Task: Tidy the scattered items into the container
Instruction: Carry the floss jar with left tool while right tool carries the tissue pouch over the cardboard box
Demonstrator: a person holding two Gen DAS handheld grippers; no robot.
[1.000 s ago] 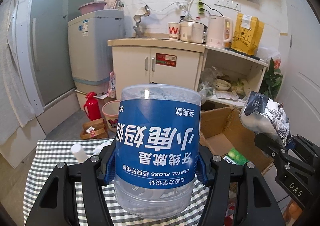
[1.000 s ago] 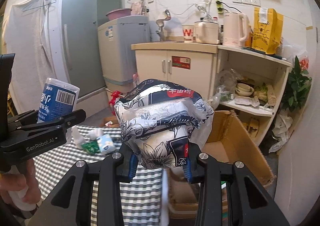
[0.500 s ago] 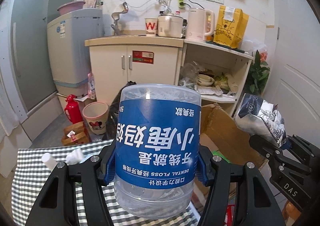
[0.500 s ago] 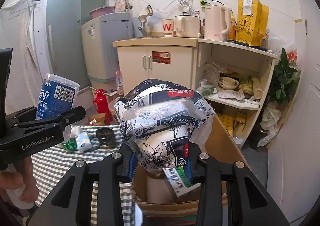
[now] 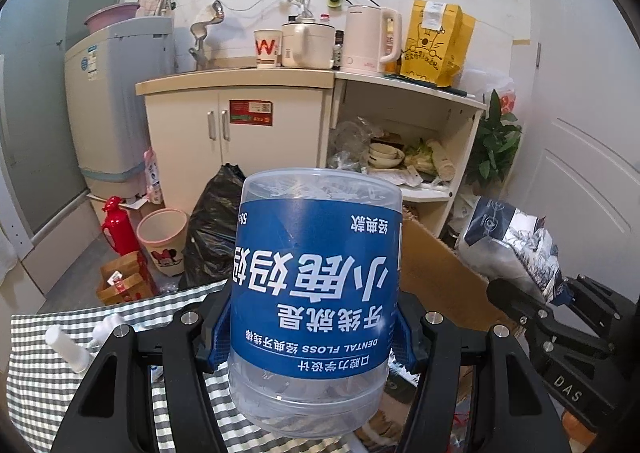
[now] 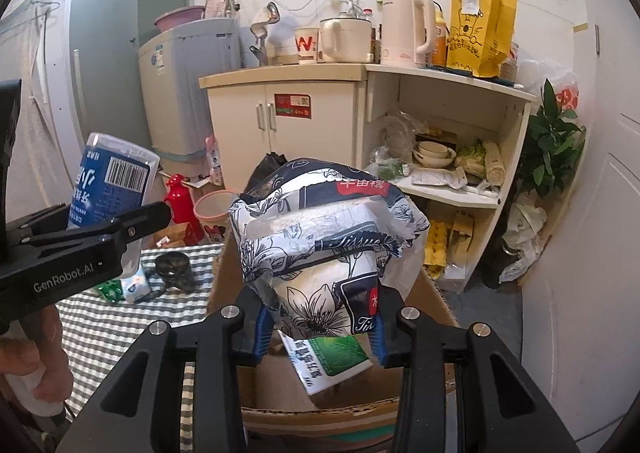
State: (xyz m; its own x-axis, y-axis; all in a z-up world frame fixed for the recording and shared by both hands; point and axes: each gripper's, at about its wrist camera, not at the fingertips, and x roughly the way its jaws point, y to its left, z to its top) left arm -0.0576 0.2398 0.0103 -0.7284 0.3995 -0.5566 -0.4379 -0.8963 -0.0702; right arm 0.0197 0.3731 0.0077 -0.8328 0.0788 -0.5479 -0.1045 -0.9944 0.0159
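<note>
The soft floral-printed plastic tissue pack hangs over the open brown cardboard box, pinched in the right gripper; it is best lowered before release. The left gripper clamps a rigid clear cylindrical dental-floss tub with a blue label over the checked tablecloth, box just beside.
</note>
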